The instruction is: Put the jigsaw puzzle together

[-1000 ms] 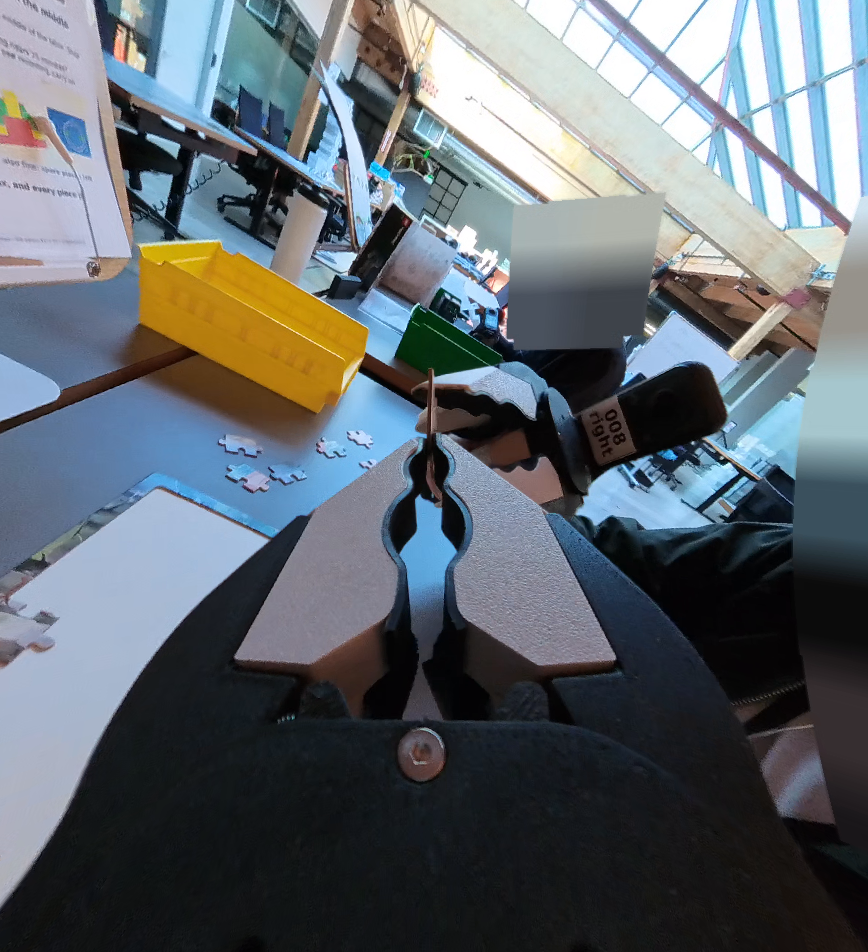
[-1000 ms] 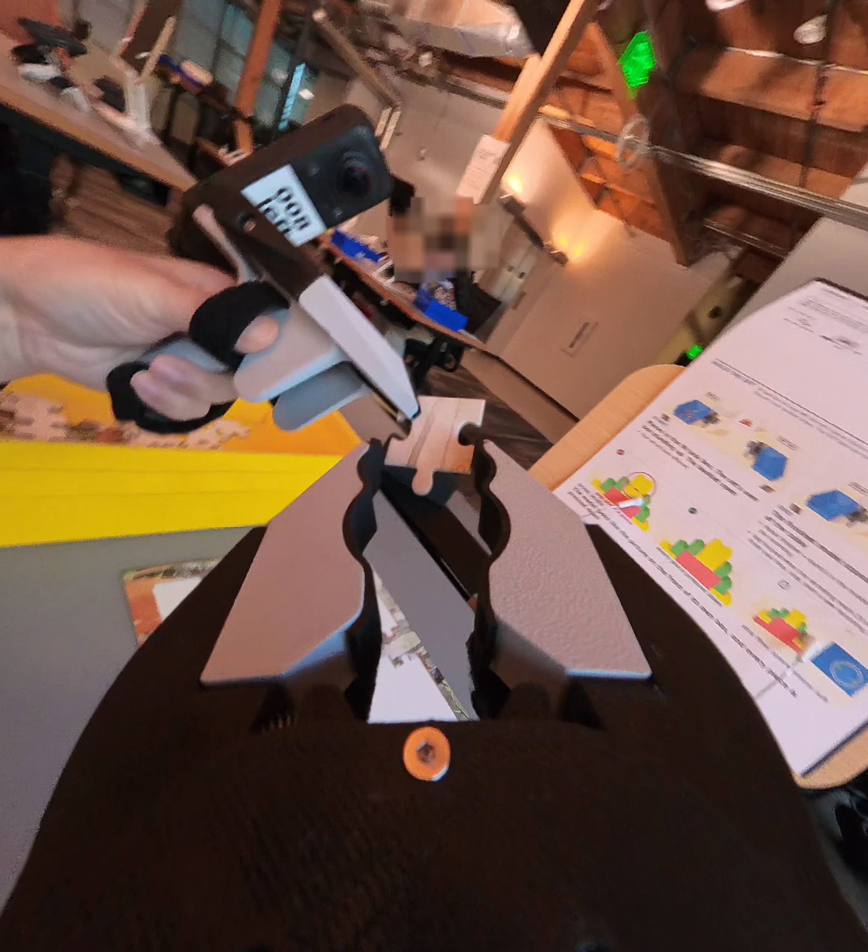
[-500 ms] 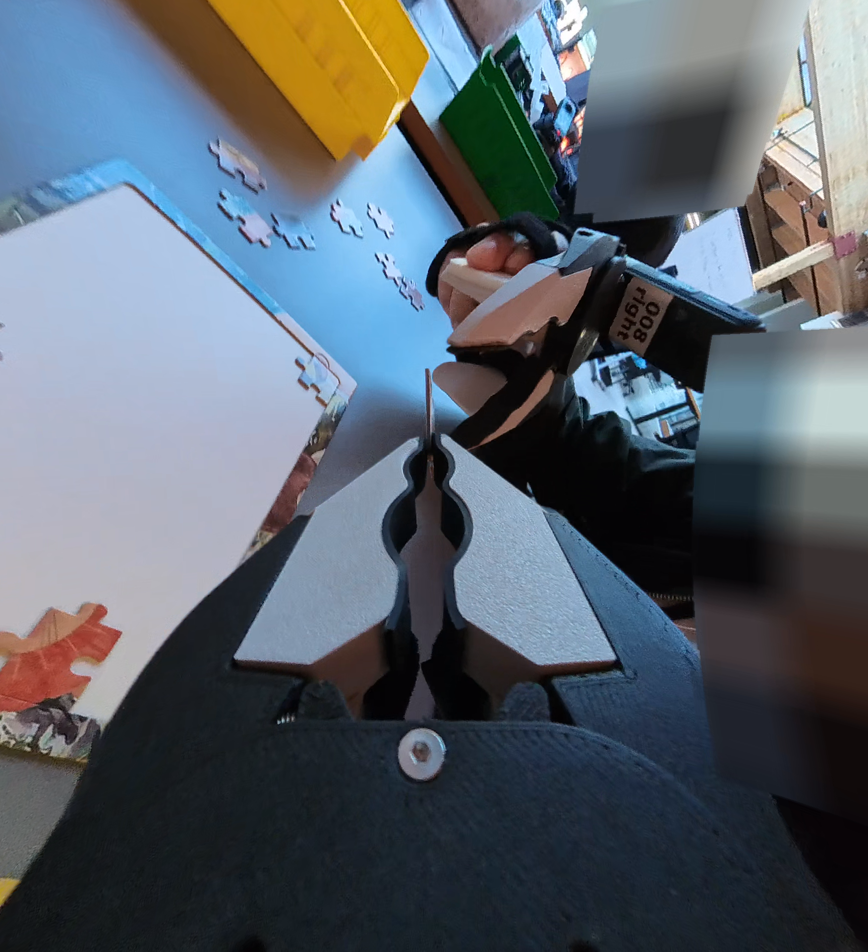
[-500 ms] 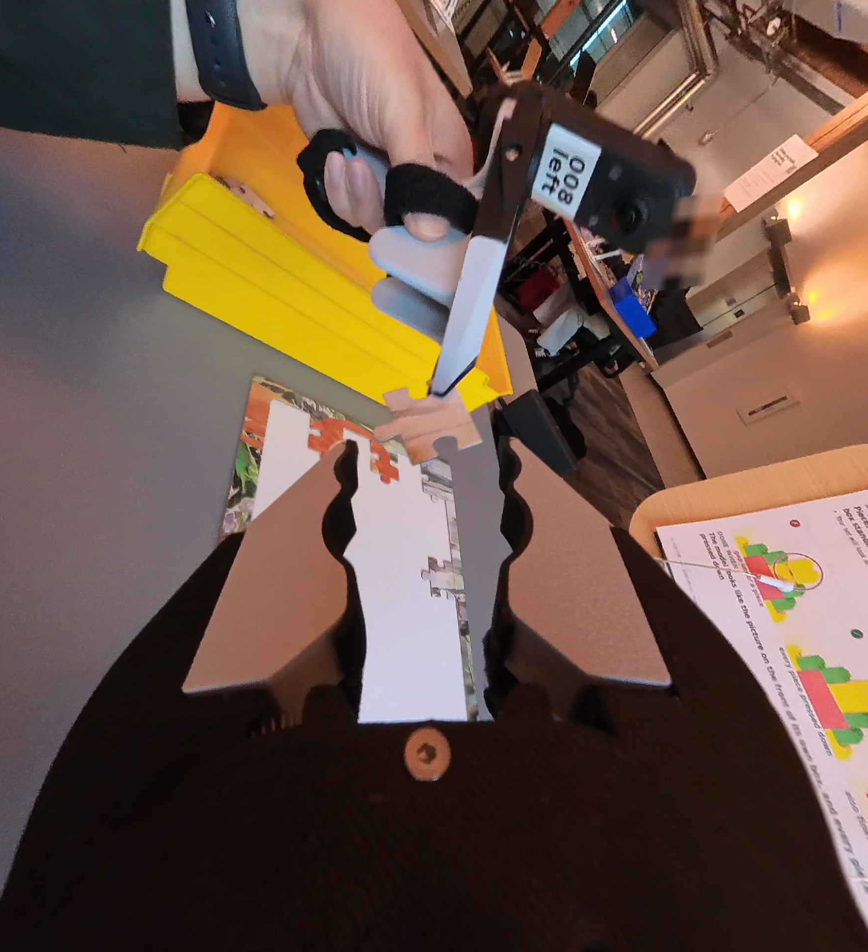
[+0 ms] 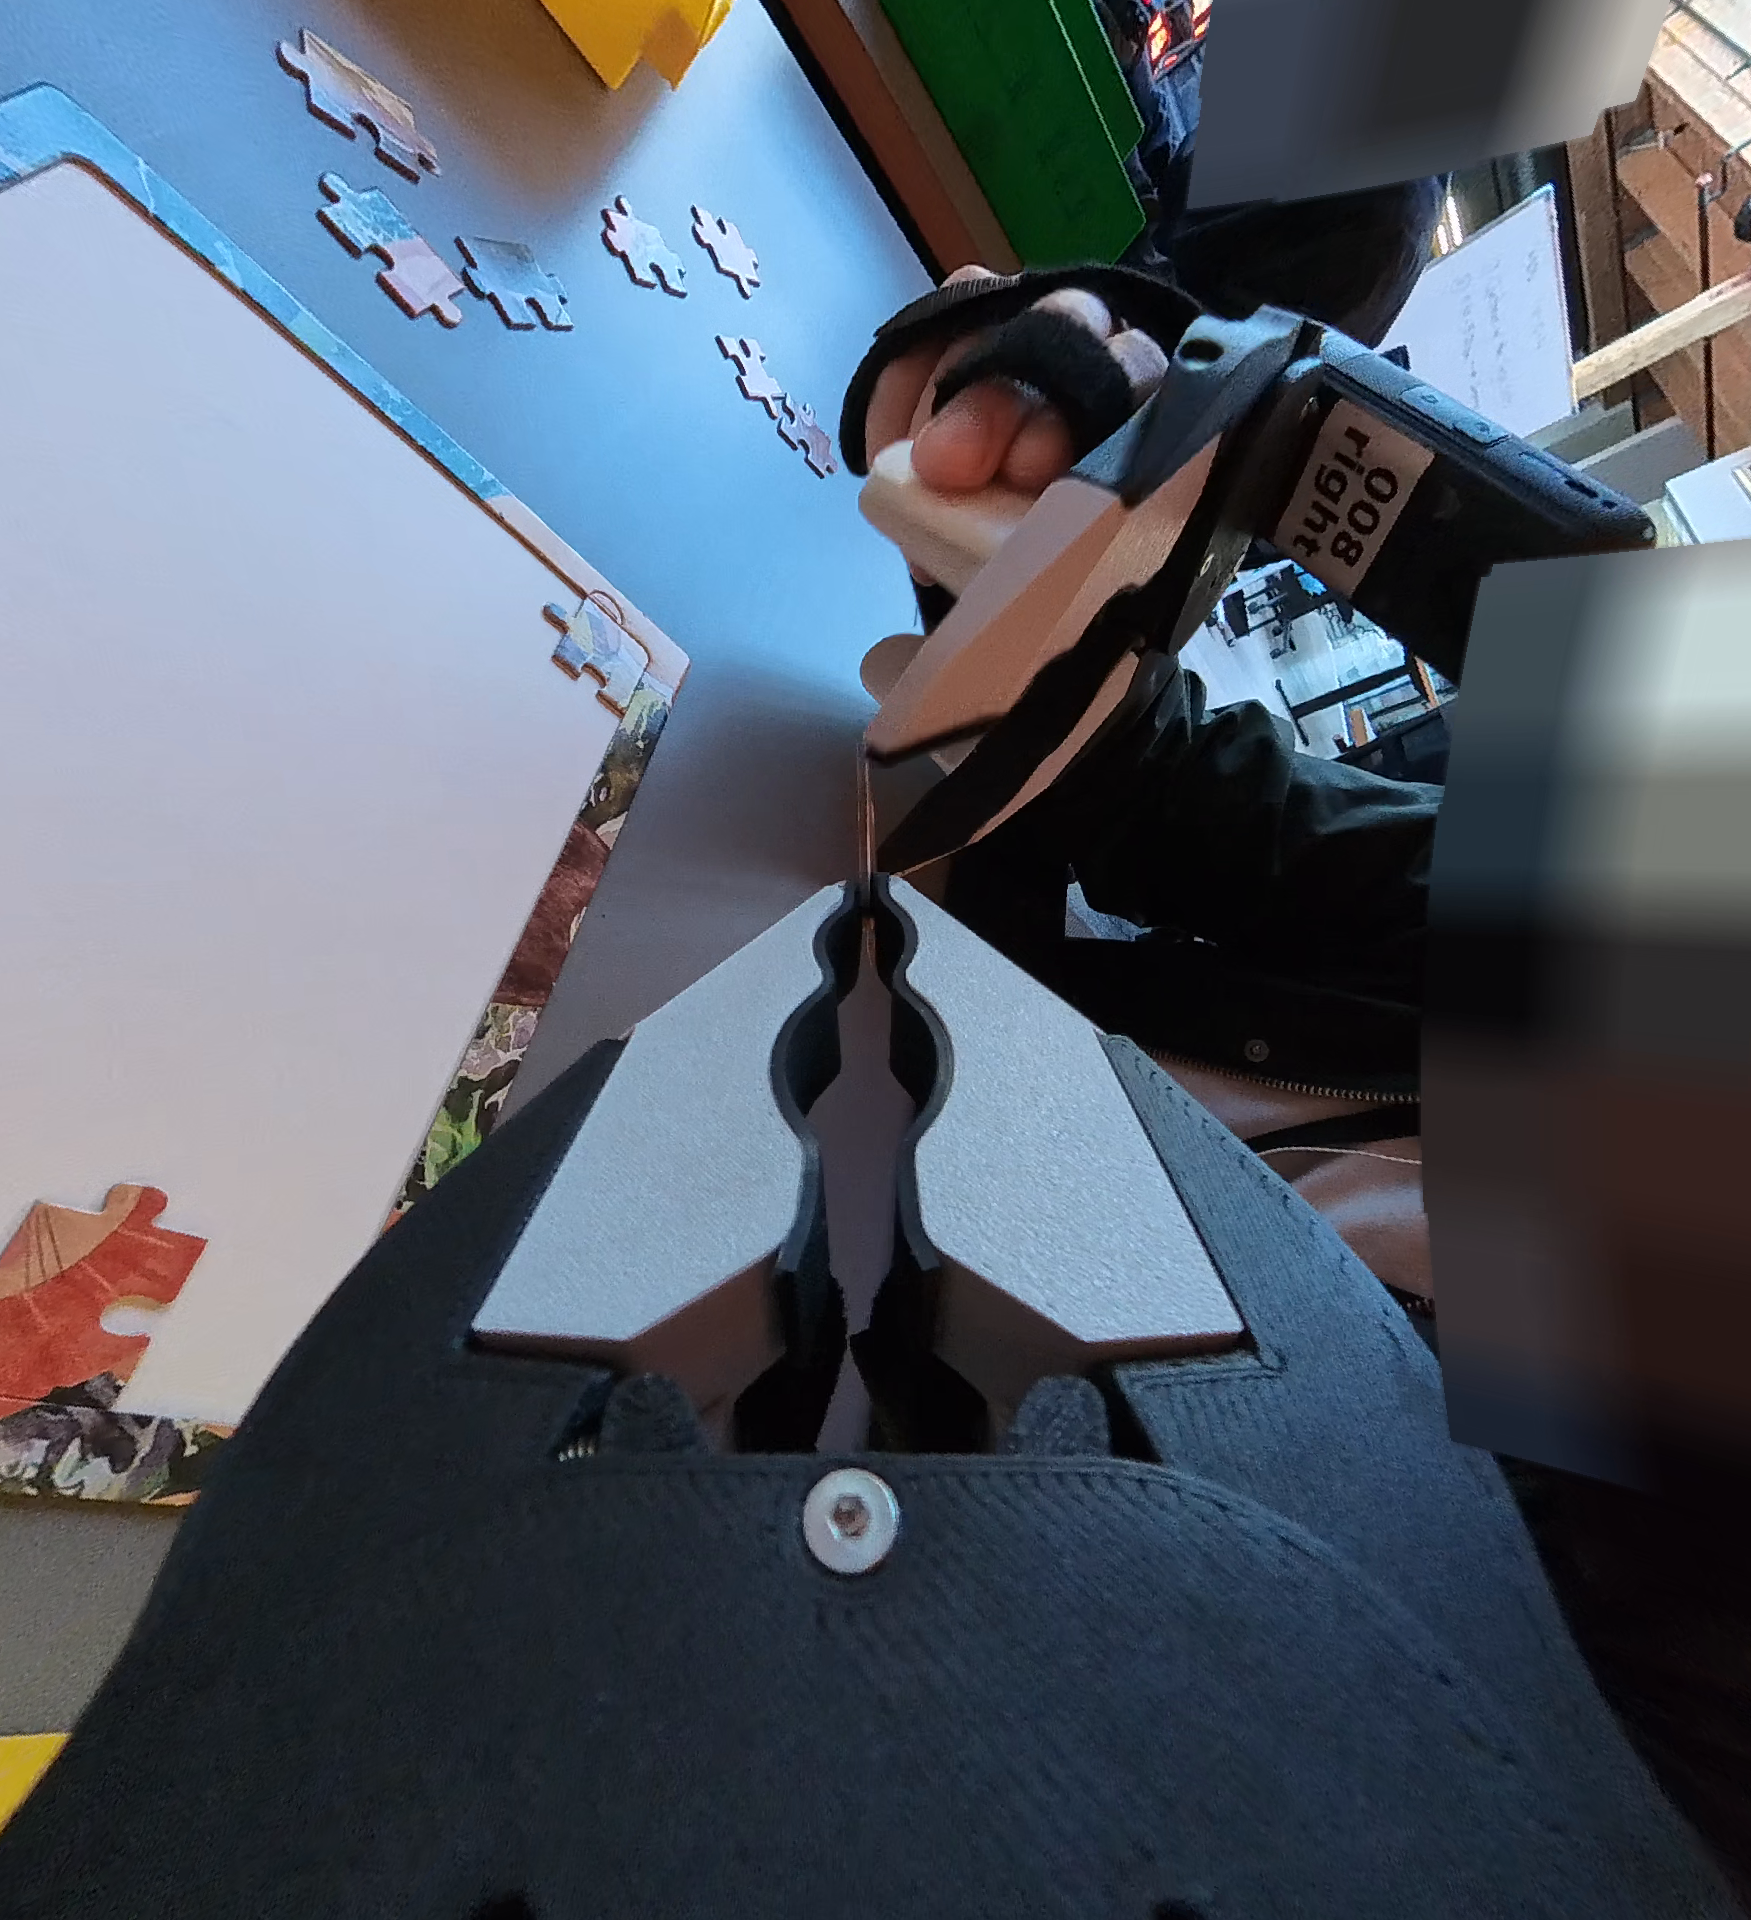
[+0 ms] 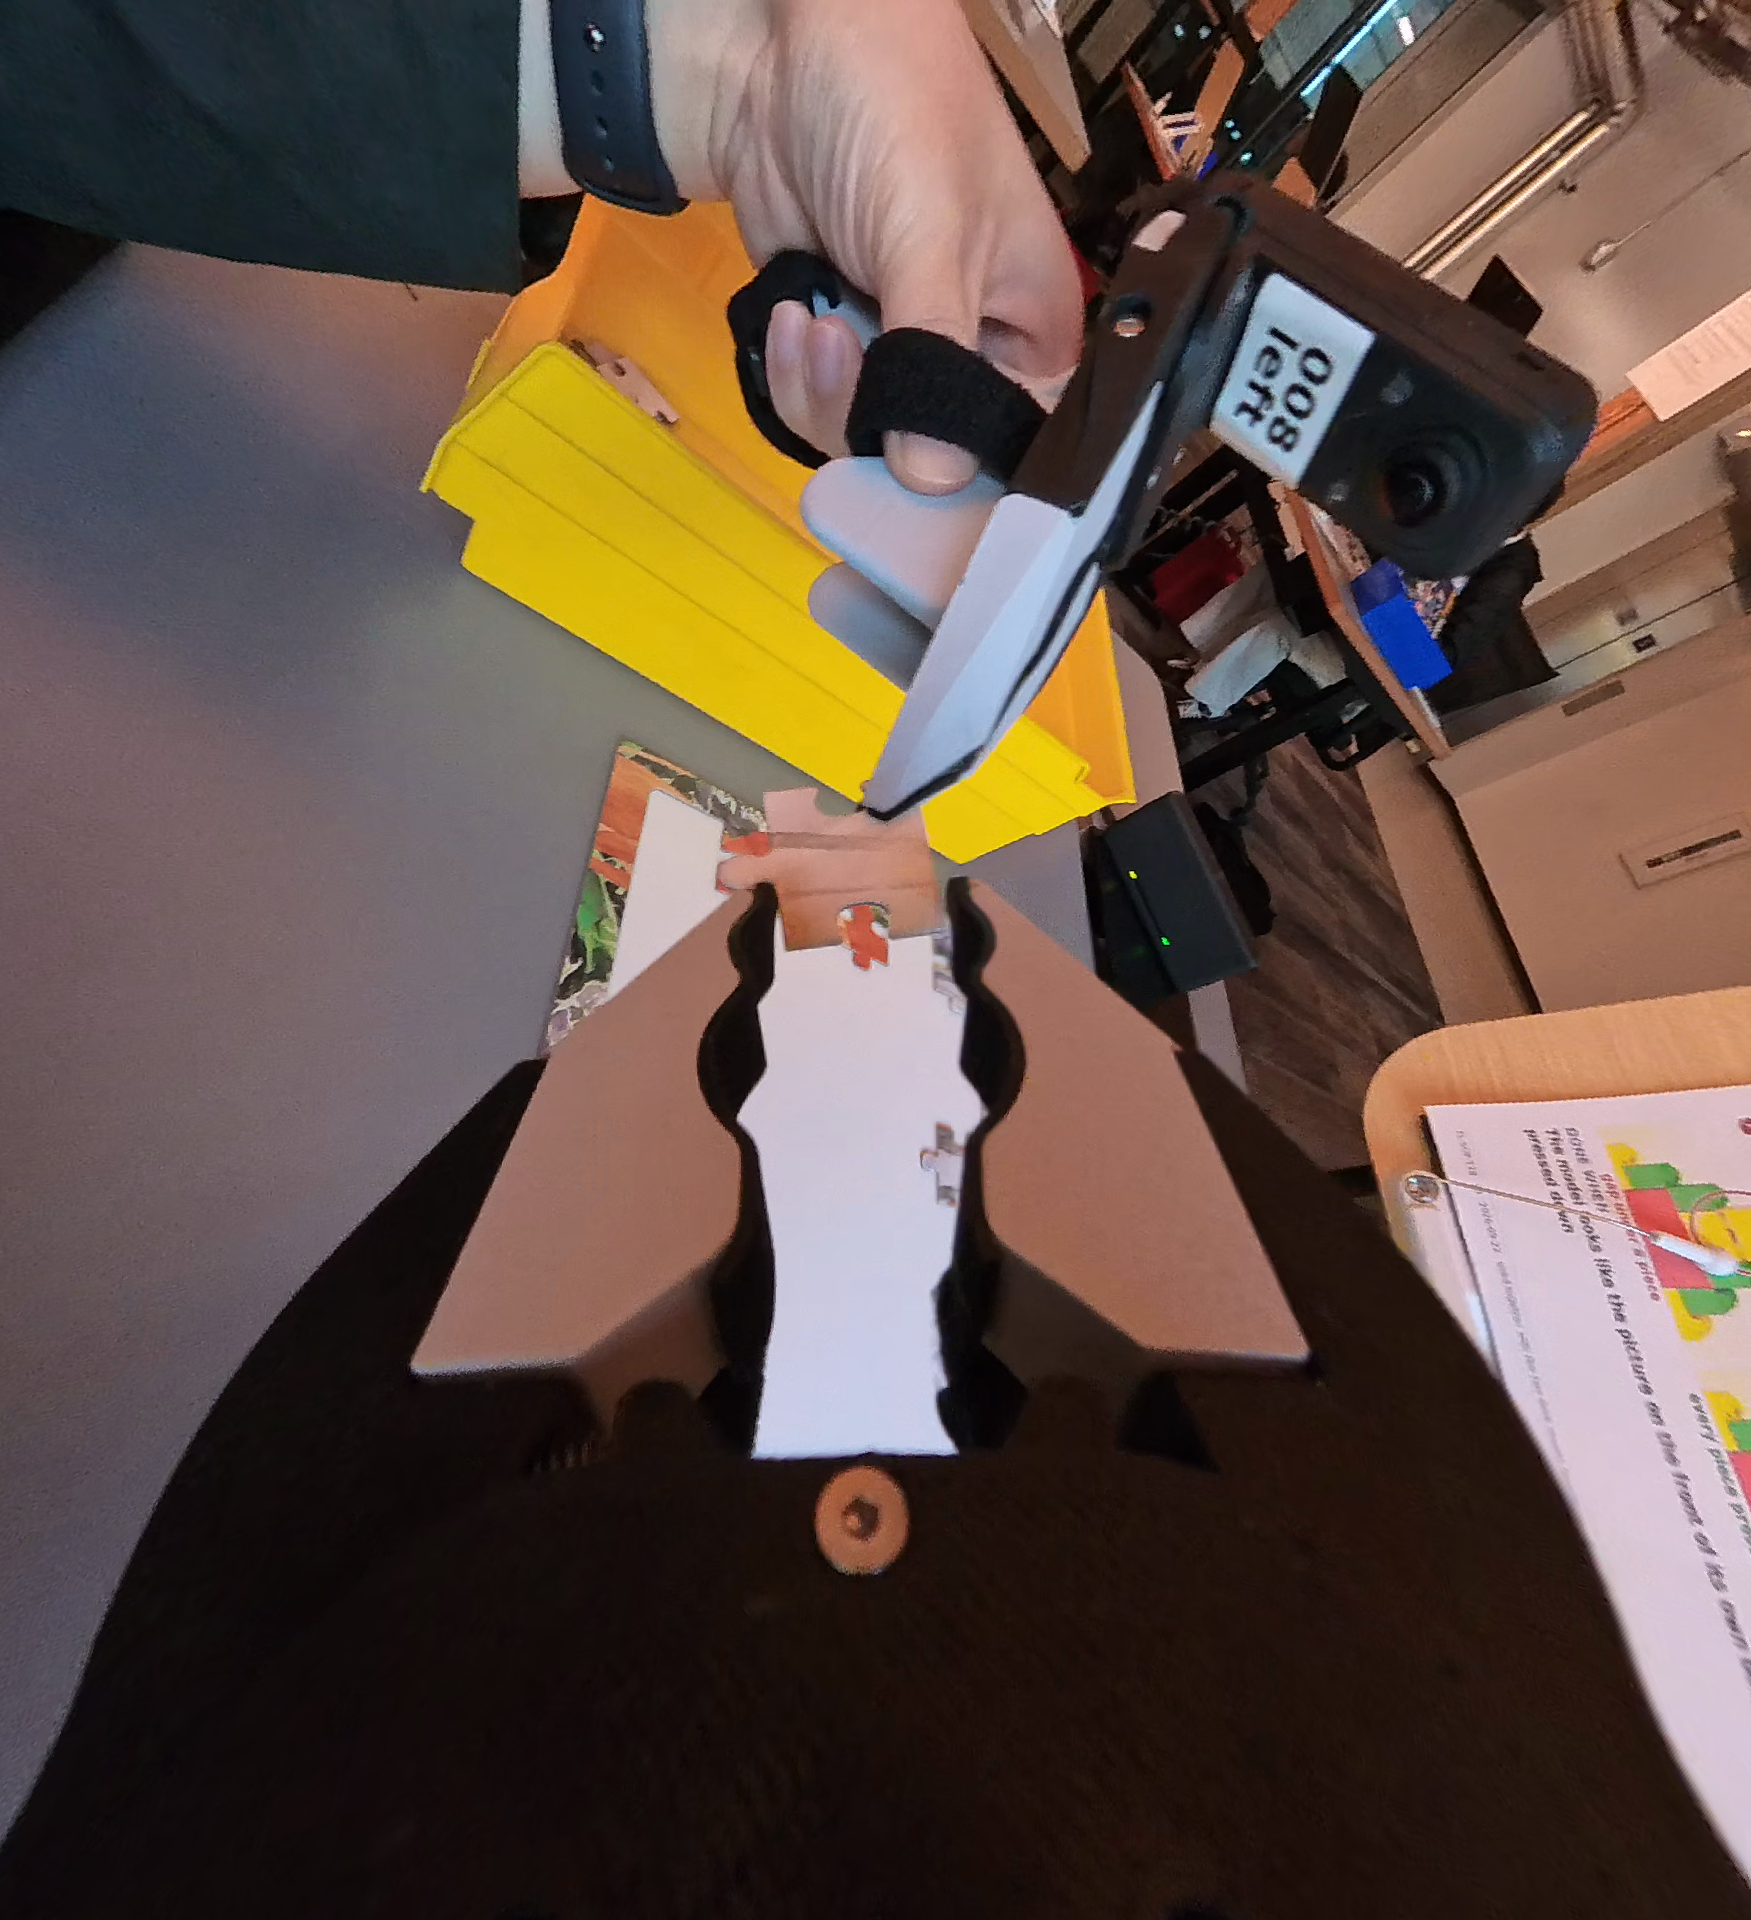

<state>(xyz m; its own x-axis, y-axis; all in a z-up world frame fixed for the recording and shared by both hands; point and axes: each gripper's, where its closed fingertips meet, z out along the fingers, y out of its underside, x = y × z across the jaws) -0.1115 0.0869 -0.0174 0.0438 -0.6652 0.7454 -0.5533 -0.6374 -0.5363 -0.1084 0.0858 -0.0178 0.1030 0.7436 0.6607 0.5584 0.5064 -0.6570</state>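
My left gripper (image 5: pixel 863 894) is shut on a jigsaw piece (image 5: pixel 863 821), seen edge-on as a thin line rising from its tips. In the right wrist view the piece (image 6: pixel 850 873) is tan with an orange-red spot and hangs flat from the left gripper's tip (image 6: pixel 881 805), above the puzzle board (image 6: pixel 850 1195). My right gripper (image 6: pixel 855 899) is open, with the piece between its fingertips. It also shows in the left wrist view (image 5: pixel 879 800). The white board (image 5: pixel 227 727) has a picture frame and an orange piece (image 5: pixel 50 1320) set in it.
Several loose pieces (image 5: pixel 497 270) lie on the grey table beyond the board. A yellow bin (image 6: pixel 694 582) stands behind the board. A green bin (image 5: pixel 1016 114) stands at the table's far edge. An instruction sheet on a clipboard (image 6: pixel 1681 1455) is on the right. The grippers are tip to tip, or close to it.
Both grippers have tipped down from the room toward the table and board. The left gripper kept hold of the piece. The right gripper's open tips have come up around it.
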